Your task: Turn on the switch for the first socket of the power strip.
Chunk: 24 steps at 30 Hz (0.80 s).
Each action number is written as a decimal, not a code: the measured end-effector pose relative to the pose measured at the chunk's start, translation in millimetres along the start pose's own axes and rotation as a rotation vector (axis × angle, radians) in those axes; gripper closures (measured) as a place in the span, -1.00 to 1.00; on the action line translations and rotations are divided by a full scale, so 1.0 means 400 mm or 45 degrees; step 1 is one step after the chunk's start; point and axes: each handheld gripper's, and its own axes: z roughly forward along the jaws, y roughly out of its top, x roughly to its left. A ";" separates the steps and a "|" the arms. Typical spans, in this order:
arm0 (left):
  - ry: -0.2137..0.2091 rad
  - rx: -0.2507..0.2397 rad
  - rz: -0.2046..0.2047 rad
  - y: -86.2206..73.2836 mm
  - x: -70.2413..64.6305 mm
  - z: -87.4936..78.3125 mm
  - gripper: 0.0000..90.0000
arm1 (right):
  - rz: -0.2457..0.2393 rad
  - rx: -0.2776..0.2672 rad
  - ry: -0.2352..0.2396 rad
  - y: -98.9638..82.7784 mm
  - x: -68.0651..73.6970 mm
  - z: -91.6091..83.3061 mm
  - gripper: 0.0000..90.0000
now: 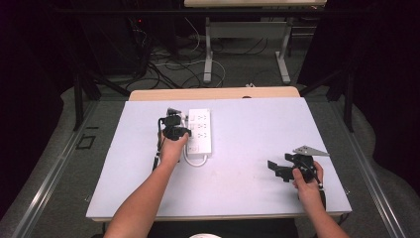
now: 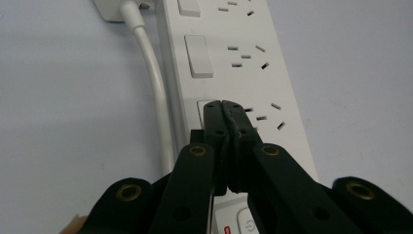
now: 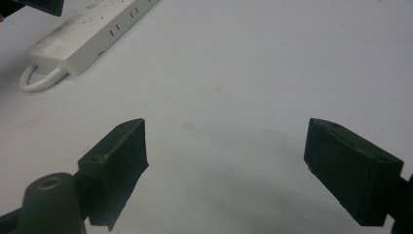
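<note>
Under left claw [image 2: 225, 108]: power strip [image 2: 243, 73]

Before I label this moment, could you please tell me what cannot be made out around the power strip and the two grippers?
- Left gripper view: the left gripper, shut, covers most of one rocker switch on the power strip; whether it presses it is unclear.
- Same view: the white cable is cut off by the top edge.
- High view: the socket markings are too small to read.
- Right gripper view: the right gripper is open over the table; the strip's far end is cut off.
</note>
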 end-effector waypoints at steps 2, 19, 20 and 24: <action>0.002 0.002 -0.002 0.002 0.001 0.004 1.00 | 0.002 -0.001 0.001 0.000 0.000 0.000 -0.67; -0.007 0.047 0.018 0.001 0.001 0.015 1.00 | 0.008 0.001 0.007 0.000 -0.001 0.001 -0.67; -0.006 0.047 0.018 0.001 0.001 0.015 1.00 | 0.008 0.001 0.006 0.000 -0.002 0.001 -0.67; 0.003 0.037 0.022 -0.001 -0.001 0.016 1.00 | 0.005 0.000 0.006 0.000 -0.001 0.001 -0.67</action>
